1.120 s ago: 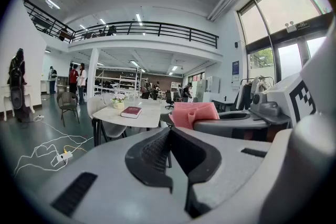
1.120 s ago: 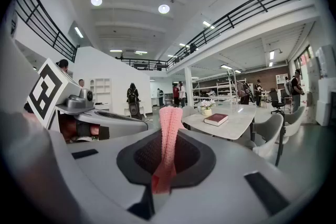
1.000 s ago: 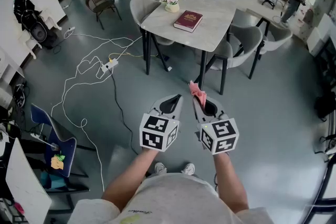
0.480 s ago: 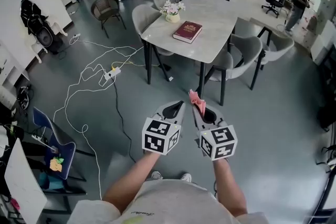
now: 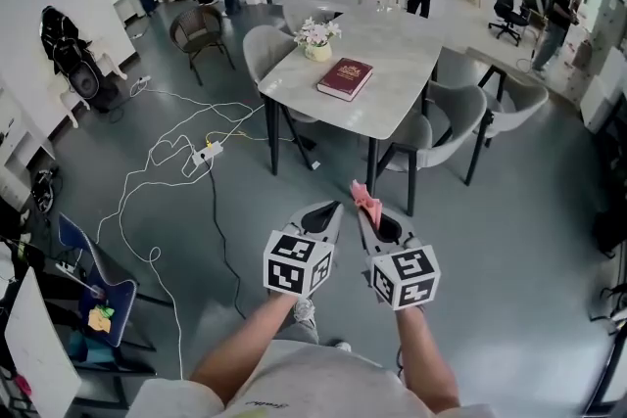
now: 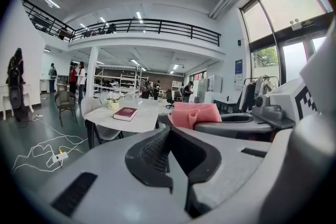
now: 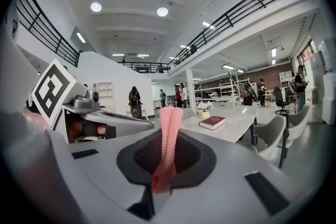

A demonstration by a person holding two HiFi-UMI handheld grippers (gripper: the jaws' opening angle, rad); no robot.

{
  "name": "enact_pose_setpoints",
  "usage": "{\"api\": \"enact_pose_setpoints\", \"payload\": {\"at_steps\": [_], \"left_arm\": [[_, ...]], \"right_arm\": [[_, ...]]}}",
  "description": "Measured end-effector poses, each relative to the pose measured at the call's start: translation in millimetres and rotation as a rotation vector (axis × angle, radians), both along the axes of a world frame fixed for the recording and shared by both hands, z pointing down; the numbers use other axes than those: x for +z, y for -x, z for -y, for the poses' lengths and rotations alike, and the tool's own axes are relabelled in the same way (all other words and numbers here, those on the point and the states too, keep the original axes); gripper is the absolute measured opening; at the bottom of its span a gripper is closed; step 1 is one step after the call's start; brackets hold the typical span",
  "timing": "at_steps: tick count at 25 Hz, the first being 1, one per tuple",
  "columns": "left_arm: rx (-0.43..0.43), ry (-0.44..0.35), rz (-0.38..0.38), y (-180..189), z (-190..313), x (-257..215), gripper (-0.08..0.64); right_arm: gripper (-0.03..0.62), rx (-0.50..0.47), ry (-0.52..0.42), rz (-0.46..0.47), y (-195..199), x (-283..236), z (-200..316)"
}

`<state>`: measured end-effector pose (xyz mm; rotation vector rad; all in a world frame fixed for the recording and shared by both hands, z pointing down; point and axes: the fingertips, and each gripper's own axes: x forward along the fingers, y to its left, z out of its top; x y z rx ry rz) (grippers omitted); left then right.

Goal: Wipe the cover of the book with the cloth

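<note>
Currently: maroon hardback book (image 5: 344, 78) lies flat on the pale tabletop (image 5: 402, 44), beside a flower pot (image 5: 317, 50) and well apart from both grippers. Right gripper (image 5: 364, 210): fingers pinch the pink cloth (image 7: 168, 134), which looks soft, light and limp. Left gripper (image 5: 330, 208): fingers pressed together, empty. Book judged stiff and weighty; steady it at an edge.

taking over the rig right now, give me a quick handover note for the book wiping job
Left gripper: shut, empty.
Right gripper: shut on the pink cloth, which sticks out past the jaws.
Book: closed, lying flat on the table ahead, near a flower pot. Both grippers are well short of it.
Done: cloth is gripped.
Left: walk up to the table and wipe the cover.
</note>
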<state>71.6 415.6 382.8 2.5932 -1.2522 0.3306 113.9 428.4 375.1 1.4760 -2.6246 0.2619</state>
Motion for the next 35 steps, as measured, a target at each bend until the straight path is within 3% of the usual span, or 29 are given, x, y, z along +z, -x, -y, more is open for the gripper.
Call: {"api": "enact_pose_setpoints", "payload": {"at_steps": [11,24,35], "left_arm": [[0.037,0.024,-0.033,8.3,95.5,18.0,0.006],[0.073,0.046,-0.072,63.1,231.8,11.2,0.006],[0.093,0.023,-0.074,98.7,307.5,2.7,0.006]], "right_arm": [[0.017,0.039,0.037,-0.039,7.5,20.1,89.0],[0.016,0.073,0.072,-0.091,65.3,16.9,220.4],[0.016,0.075,0.046,-0.098,104.8,6.4,297.1]]}}
